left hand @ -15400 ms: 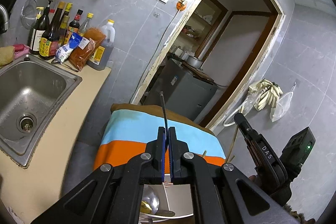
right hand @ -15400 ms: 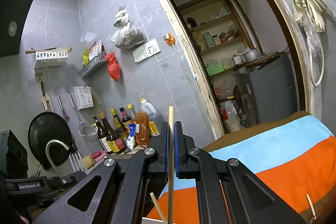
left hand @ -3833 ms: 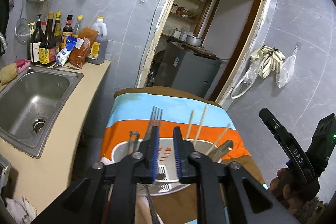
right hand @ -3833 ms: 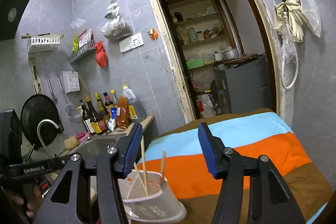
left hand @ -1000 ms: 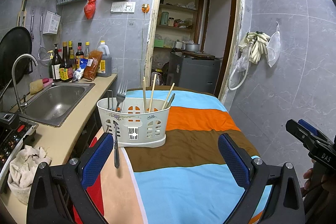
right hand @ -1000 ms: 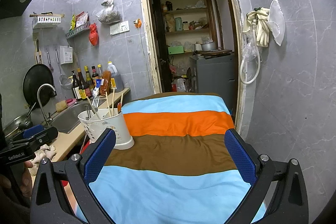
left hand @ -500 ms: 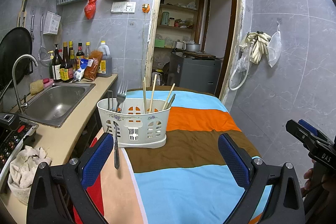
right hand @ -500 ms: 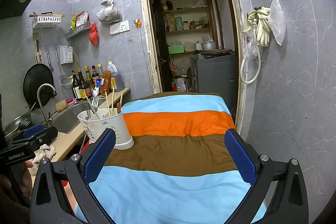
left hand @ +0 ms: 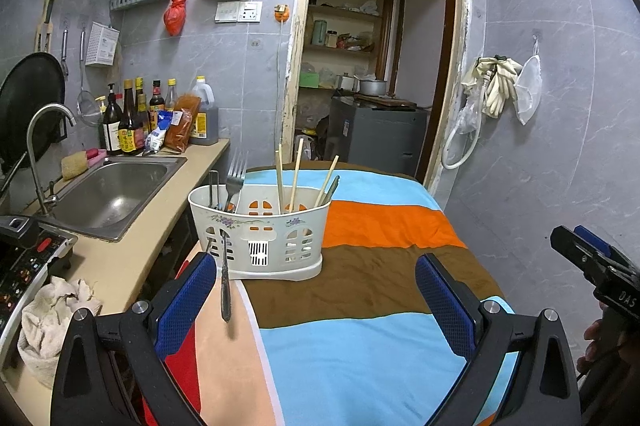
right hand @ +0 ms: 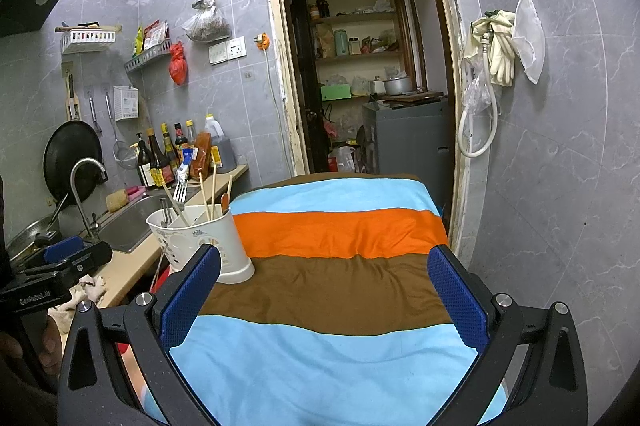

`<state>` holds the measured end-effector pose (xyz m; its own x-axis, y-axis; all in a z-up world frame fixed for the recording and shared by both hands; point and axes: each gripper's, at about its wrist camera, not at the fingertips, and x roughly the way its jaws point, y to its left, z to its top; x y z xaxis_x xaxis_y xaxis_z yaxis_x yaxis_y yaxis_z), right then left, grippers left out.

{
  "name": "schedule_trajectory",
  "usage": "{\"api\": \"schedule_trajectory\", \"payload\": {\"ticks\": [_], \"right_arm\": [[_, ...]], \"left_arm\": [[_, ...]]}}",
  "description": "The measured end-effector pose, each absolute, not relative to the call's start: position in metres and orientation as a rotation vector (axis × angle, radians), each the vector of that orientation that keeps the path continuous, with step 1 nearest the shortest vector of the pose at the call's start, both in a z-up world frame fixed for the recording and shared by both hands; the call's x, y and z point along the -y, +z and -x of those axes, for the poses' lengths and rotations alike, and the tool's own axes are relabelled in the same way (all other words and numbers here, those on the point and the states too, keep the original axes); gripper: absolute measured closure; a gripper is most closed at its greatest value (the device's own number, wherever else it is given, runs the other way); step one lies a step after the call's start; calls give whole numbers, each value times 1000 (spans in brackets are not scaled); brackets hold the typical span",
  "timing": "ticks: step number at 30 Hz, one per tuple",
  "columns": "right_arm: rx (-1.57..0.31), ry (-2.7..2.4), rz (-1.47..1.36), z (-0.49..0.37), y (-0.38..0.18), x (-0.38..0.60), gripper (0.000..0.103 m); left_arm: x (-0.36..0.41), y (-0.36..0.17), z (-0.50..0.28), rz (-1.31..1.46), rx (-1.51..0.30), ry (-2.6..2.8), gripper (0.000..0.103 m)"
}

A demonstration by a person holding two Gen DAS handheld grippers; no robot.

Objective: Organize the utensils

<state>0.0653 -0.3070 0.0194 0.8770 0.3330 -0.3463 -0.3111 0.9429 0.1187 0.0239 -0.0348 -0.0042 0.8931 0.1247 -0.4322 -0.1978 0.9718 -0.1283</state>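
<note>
**Two grippers spread wide, caddy ahead and to the left**

Both tools hang over the striped cloth with nothing in them. The left gripper (left hand: 316, 290) has its blue pads far apart, and the white utensil caddy (left hand: 260, 226) stands just beyond it, a little left of its midline, on the brown band of the desk (left hand: 360, 366). Inside the caddy a fork (left hand: 235, 176) rises from the left compartment, while chopsticks (left hand: 288, 178) lean upright in the right one. One dark metal utensil handle (left hand: 225, 274) hangs down outside the caddy's front wall, its long axis near vertical, ending just beside the left gripper's left pad.

The right gripper (right hand: 324, 294) is likewise spread and bare; from it the caddy lies ahead and well off to the left, past its left pad.

By my reckoning the sorting is close to done, with no loose cutlery on the cloth. If that hanging handle needs tidying, the left gripper is plainly nearer and would have to close across a vertical shaft.
</note>
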Motion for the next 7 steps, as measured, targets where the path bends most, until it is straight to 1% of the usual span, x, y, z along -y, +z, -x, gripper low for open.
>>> {"api": "schedule_trajectory", "payload": {"ticks": [7], "right_arm": [[-374, 335, -61, -66, 18, 308, 1]], "left_arm": [[36, -5, -28, 162, -435, 167, 3]]}}
